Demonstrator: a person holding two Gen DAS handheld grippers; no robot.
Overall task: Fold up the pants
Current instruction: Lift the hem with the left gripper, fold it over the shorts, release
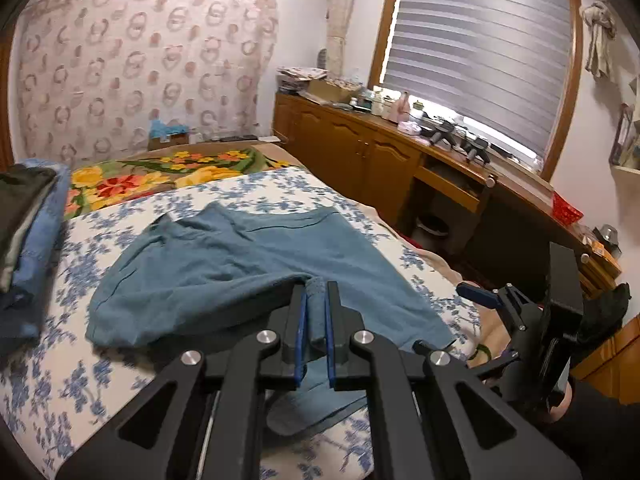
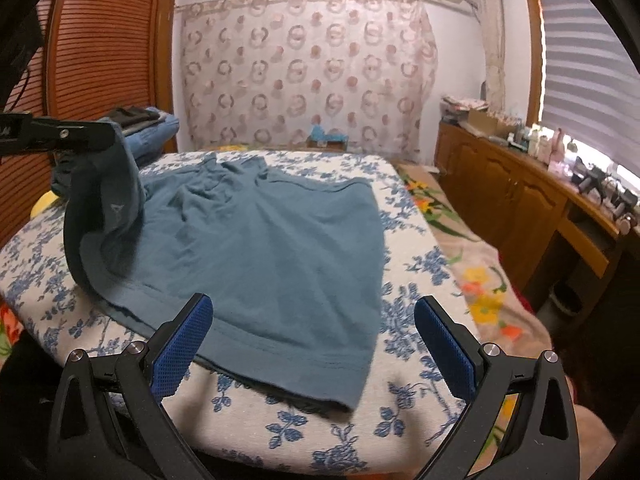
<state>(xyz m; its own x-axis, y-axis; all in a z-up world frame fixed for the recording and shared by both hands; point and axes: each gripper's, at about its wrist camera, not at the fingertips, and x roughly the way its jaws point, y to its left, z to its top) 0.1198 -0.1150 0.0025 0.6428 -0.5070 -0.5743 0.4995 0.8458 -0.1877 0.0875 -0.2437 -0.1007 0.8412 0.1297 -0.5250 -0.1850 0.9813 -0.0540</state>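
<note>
Pants (image 2: 256,240) lie spread mid-frame on the bed (image 2: 420,280), barely folded. One edge is lifted at frame left, clenched in the left hand-held gripper (image 1: 316,320); the right hand-held gripper (image 2: 314,344) hovers released at the near hem.

Matt teal cloth pants (image 2: 256,240); glossy wood cabinet (image 1: 360,152).

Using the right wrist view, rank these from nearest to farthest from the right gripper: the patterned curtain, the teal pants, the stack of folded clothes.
1. Teal pants, spread on the bed just ahead of the right gripper.
2. Stack of folded clothes, far left of the bed.
3. Patterned curtain, on the back wall.
</note>
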